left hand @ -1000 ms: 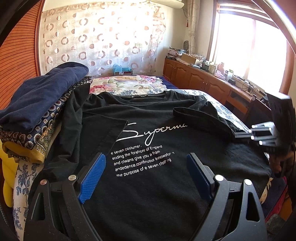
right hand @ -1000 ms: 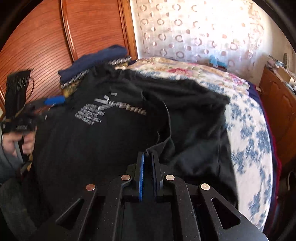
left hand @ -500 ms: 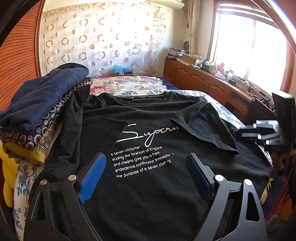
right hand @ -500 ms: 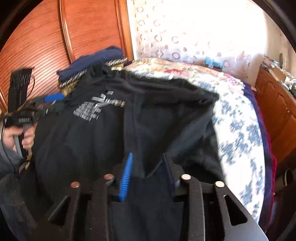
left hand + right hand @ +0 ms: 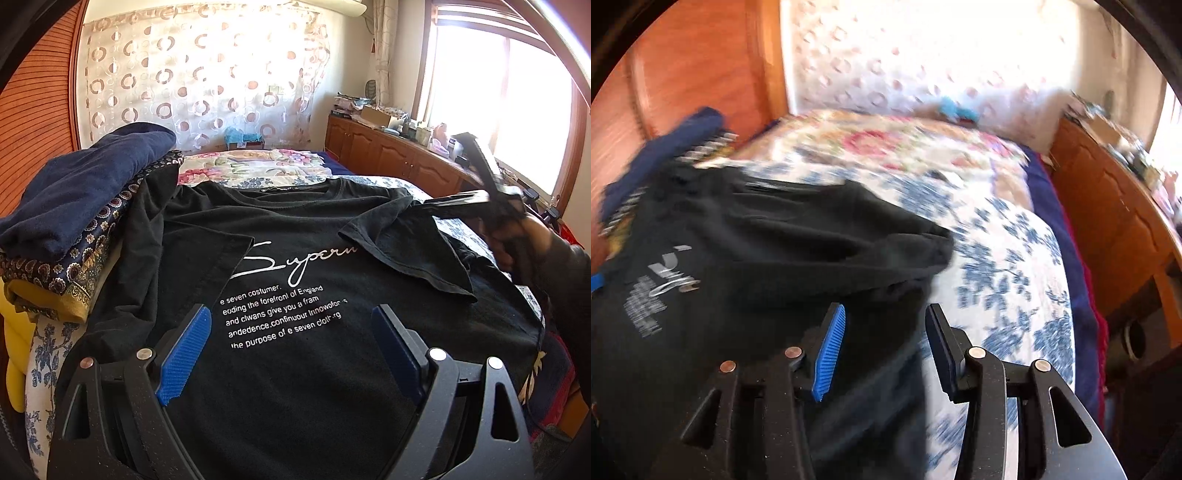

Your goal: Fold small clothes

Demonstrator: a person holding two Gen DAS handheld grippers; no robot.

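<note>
Black T-shirt (image 5: 295,369) spread on floral bed (image 5: 1015,258), white lettering shown, sleeve folded inward, folded clothes stack (image 5: 74,221) crowded alongside, left gripper (image 5: 291,354) jaws held wide, right gripper (image 5: 886,347) jaws opening, nothing gripped.

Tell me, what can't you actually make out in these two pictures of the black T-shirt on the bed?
- Black T-shirt print: the folded sleeve hides the big word's ending, left wrist view.
- Same print: smeared by motion blur, right wrist view.
- Cabinet-top clutter: too small.
- Shirt hem: hidden behind the left gripper.
</note>
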